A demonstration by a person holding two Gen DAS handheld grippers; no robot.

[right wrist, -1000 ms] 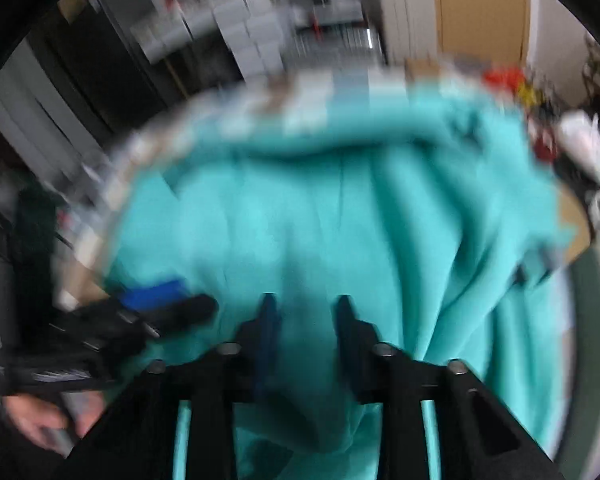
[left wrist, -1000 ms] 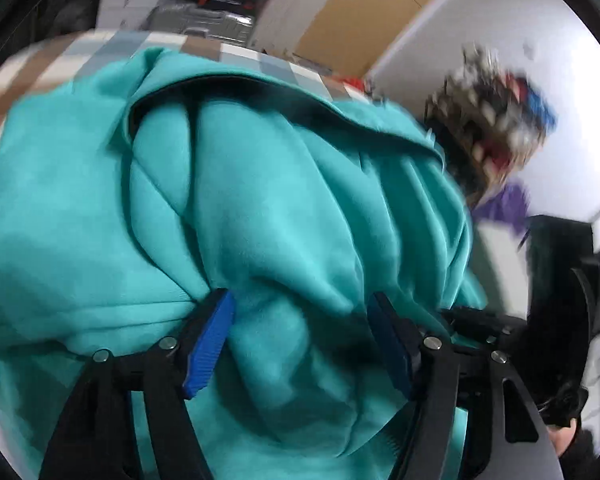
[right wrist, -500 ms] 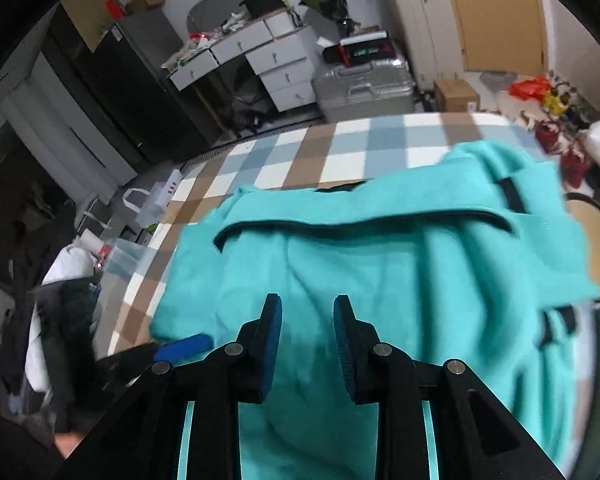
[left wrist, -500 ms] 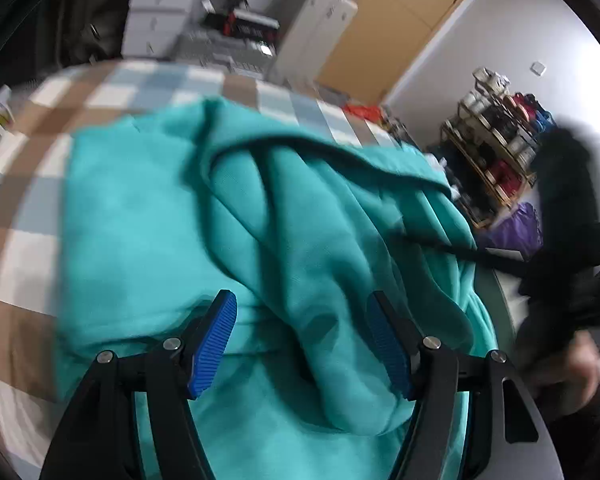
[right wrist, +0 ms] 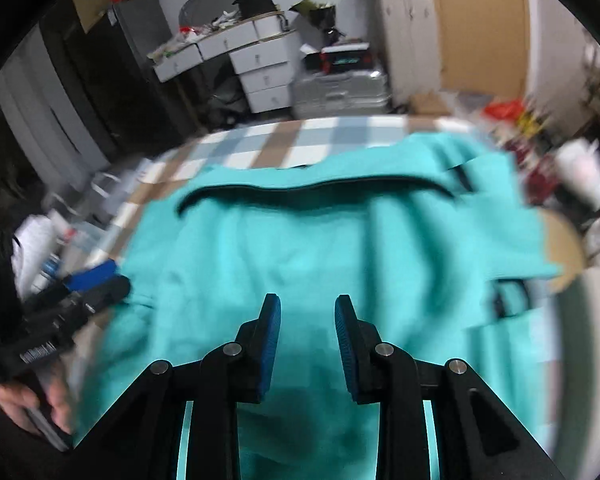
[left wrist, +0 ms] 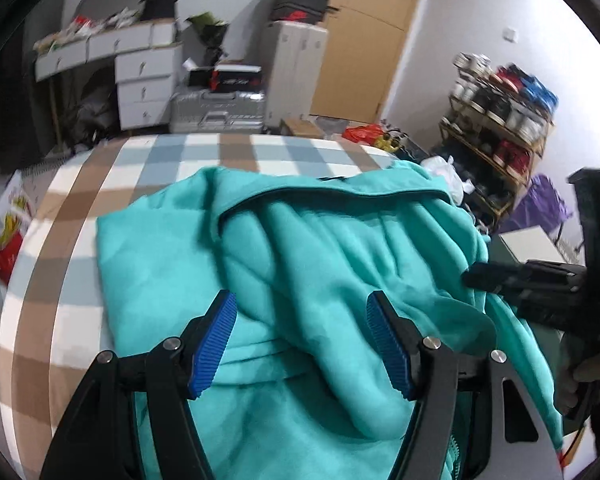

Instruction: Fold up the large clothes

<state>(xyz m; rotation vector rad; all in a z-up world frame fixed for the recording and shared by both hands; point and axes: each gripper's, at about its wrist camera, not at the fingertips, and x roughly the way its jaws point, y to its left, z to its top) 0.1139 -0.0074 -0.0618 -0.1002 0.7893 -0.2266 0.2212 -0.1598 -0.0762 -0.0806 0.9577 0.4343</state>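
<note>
Hoodie (left wrist: pixel 300 264) looks thick, floppy and a bit heavy, bunched right under our left gripper (left wrist: pixel 300 344) (wide open, empty) and right gripper (right wrist: pixel 307 336) (partly open, empty), so we'd pinch the hem or a shoulder seam on the checkered bed (left wrist: pixel 236 148).

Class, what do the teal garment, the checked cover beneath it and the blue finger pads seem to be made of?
Teal garment: likely soft fleece or sweatshirt knit, matte, falling in thick rounded folds. Checked cover: seemingly woven cloth, flat and dull; hard to confirm. Blue finger pads: probably rubber or ribbed plastic, given the fine ridges.
</note>
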